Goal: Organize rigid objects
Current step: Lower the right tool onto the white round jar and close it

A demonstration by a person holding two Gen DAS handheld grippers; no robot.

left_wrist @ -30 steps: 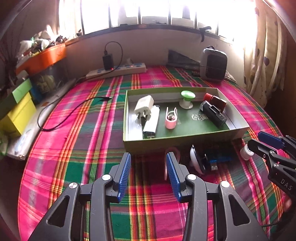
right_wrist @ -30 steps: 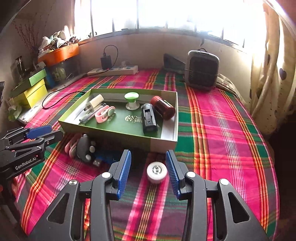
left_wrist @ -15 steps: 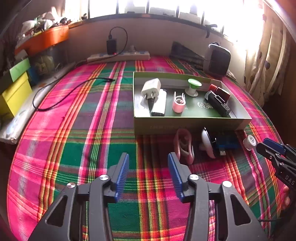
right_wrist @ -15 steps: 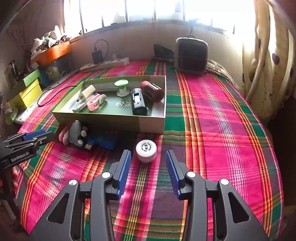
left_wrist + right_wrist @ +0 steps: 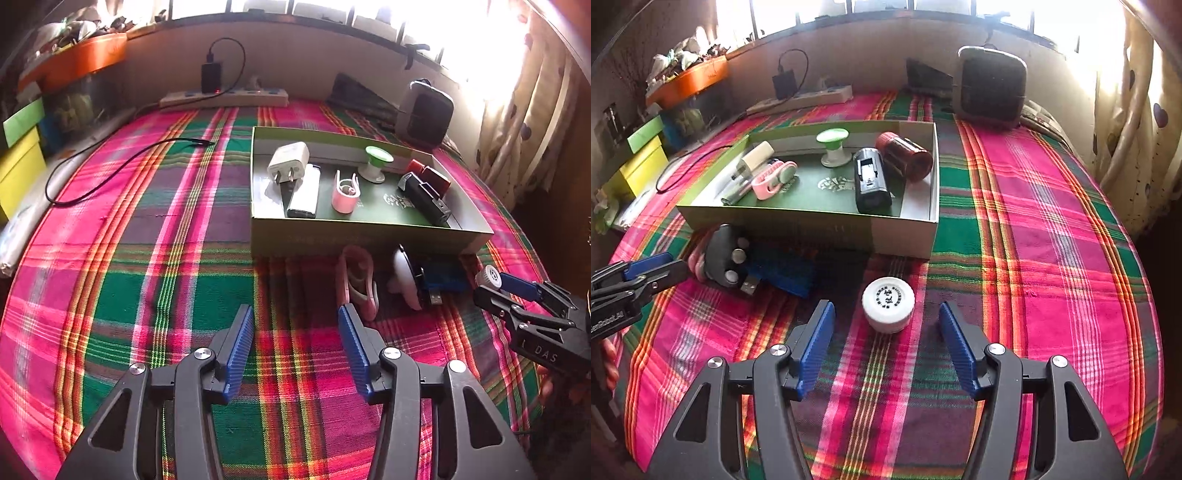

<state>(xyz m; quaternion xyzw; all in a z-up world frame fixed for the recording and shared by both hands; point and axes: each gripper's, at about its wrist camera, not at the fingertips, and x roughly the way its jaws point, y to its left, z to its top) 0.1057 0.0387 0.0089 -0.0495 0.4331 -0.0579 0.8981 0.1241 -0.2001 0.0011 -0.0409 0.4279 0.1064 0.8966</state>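
A small white round jar (image 5: 888,305) stands on the plaid cloth between the fingers of my right gripper (image 5: 886,317), which is open and not touching it. My left gripper (image 5: 295,321) is open and empty. A pink clip (image 5: 355,282) lies just beyond its right fingertip. Next to the clip lie a black-and-white gadget (image 5: 404,282) and a blue USB device (image 5: 445,277), all in front of the green box (image 5: 369,238). The box holds a white plug (image 5: 289,162), a white lighter (image 5: 304,190), a pink clip (image 5: 345,192), a green-topped spool (image 5: 376,164), a black device (image 5: 871,181) and a red cylinder (image 5: 905,155).
A dark speaker (image 5: 991,86) and a power strip (image 5: 225,98) with a charger sit along the back wall. A black cable (image 5: 110,162) trails over the cloth at the left. Yellow and green boxes (image 5: 18,155) stand at the left edge, a curtain (image 5: 1137,110) hangs at the right.
My left gripper has backed away from the box, so the pink clip now shows in front of it. My right gripper's fingers have spread wider around the white jar.
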